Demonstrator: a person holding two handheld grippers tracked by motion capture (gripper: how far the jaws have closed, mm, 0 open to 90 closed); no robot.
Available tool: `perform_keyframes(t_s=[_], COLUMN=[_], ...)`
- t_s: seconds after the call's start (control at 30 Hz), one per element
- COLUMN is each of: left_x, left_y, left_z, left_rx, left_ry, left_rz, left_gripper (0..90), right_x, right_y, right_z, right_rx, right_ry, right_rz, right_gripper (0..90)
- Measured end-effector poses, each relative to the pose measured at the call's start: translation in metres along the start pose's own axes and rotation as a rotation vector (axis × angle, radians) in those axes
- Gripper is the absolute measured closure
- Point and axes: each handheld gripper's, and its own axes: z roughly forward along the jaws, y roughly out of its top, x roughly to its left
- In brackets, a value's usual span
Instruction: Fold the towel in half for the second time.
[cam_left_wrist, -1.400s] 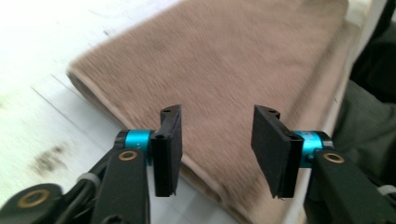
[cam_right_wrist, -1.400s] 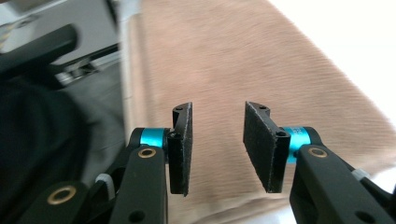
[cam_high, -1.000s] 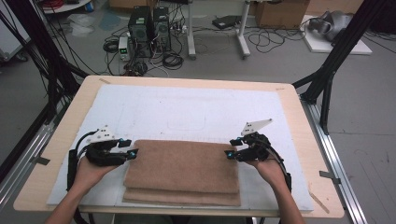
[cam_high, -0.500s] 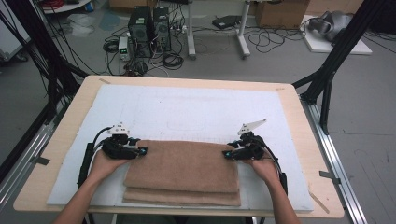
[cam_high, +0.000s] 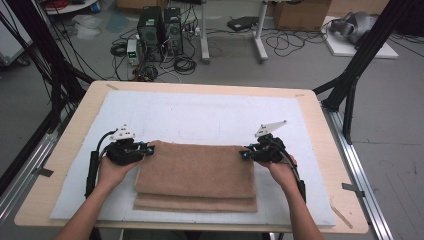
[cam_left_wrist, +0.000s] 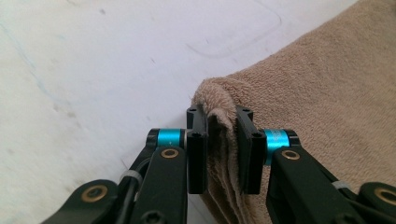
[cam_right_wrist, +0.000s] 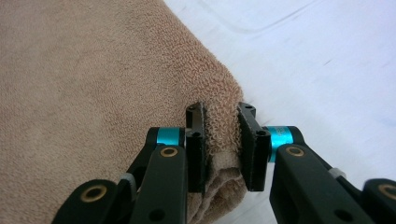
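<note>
Your left tongs (cam_left_wrist: 223, 140) have just been closing, and now they are clamped on the far left corner of the folded brown towel (cam_high: 196, 172); in the left gripper view the terry cloth bulges up between the two black jaws. Your right tongs (cam_right_wrist: 222, 140) have been closing too and pinch the far right corner in the same way, with the folded layers squeezed together between the jaws. In the high view your left tongs (cam_high: 148, 149) and right tongs (cam_high: 243, 154) sit at the two back corners, facing each other. The towel lies on the white mat (cam_high: 210, 112) near your edge of the surface (cam_high: 320, 115), folded, with a lower layer showing out along the near edge. I judge that this cloth is soft, light and limp, so it will sag in the middle and will not keep its shape when you lift it. The corners are the good place to hold, but take care that all layers are inside the jaws, otherwise the lower one may slip out.
</note>
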Motion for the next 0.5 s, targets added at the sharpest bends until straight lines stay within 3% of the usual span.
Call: perform_keyframes(t_s=[0.13,0.27,0.37,0.4,0.47,0.5], left_x=[0.013,0.023,0.03,0.032,0.042,0.045], left_y=[0.02,0.04,0.058,0.061,0.063,0.061], left_z=[0.004,0.01,0.016,0.019,0.028,0.03], left_rx=[-0.048,-0.062,-0.12,-0.119,-0.096,-0.094], left_ry=[0.005,0.027,0.052,0.063,0.105,0.092], left_rz=[-0.038,-0.032,-0.036,-0.032,-0.077,-0.101], left_gripper=[76.7,76.8,76.7,75.6,66.7,64.0], right_x=[-0.012,-0.027,-0.04,-0.045,-0.057,-0.062], right_y=[0.017,0.037,0.054,0.059,0.064,0.064], right_z=[-0.003,-0.006,-0.008,-0.009,-0.006,-0.005], right_rx=[-0.012,-0.014,-0.02,-0.025,-0.049,-0.051], right_ry=[-0.026,-0.047,-0.086,-0.102,-0.141,-0.141], right_rz=[0.002,0.001,-0.006,-0.002,0.023,0.048], right_gripper=[75.1,75.1,74.5,71.3,62.4,58.8])
